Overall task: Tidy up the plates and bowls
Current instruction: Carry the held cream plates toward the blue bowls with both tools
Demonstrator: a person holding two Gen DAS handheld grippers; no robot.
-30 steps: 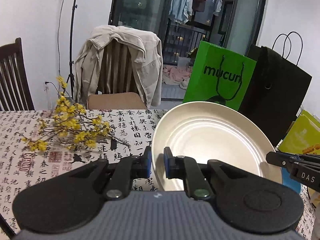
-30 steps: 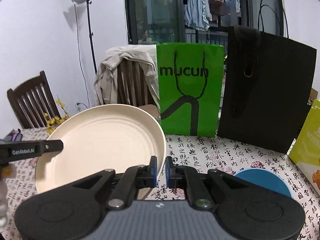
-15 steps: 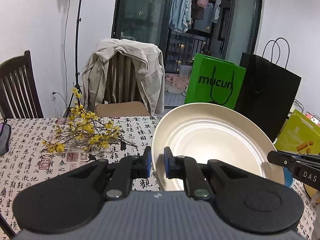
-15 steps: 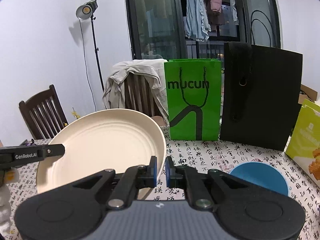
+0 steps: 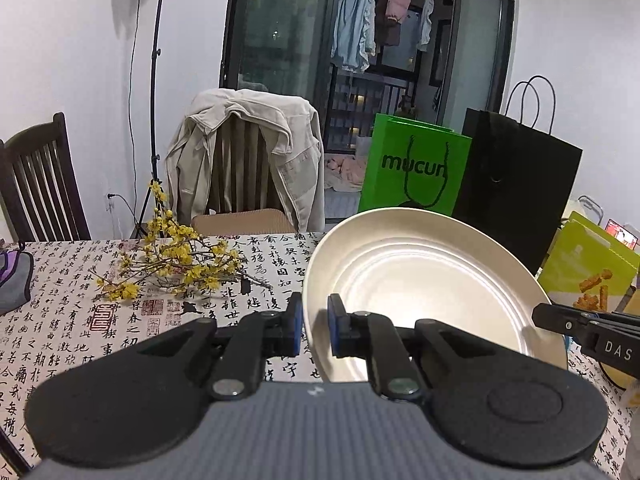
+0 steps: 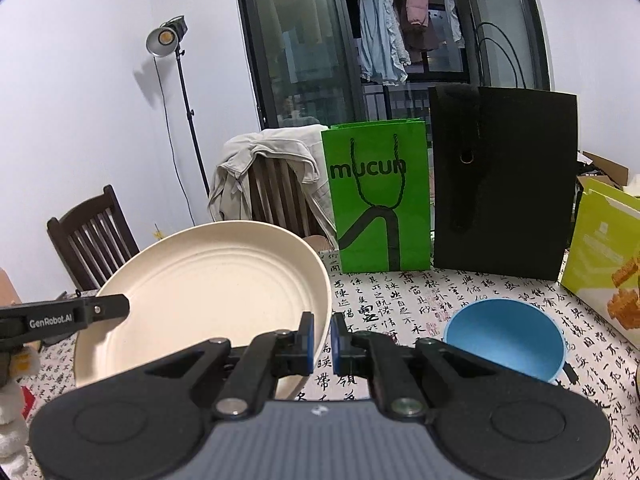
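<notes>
From my left tool, pinching the plate rim, the tabletop has dropped lower: the plate has risen. From my right tool, pinching the opposite rim, the plate hangs above the tabletop with the bowl just right, likely the next stop.

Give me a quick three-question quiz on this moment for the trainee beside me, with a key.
1. True or false: both tongs, the left tongs and the right tongs, are clamped on the rim of the same cream plate.
2. Which dish sits on the table to the right of the plate in the right wrist view? A) a red cup B) the blue bowl C) a glass jug
3. Fill in: the yellow flower sprigs lie on the ______, to the left of the plate.

Key: 1 true; 2 B; 3 tablecloth printed with black characters.
</notes>
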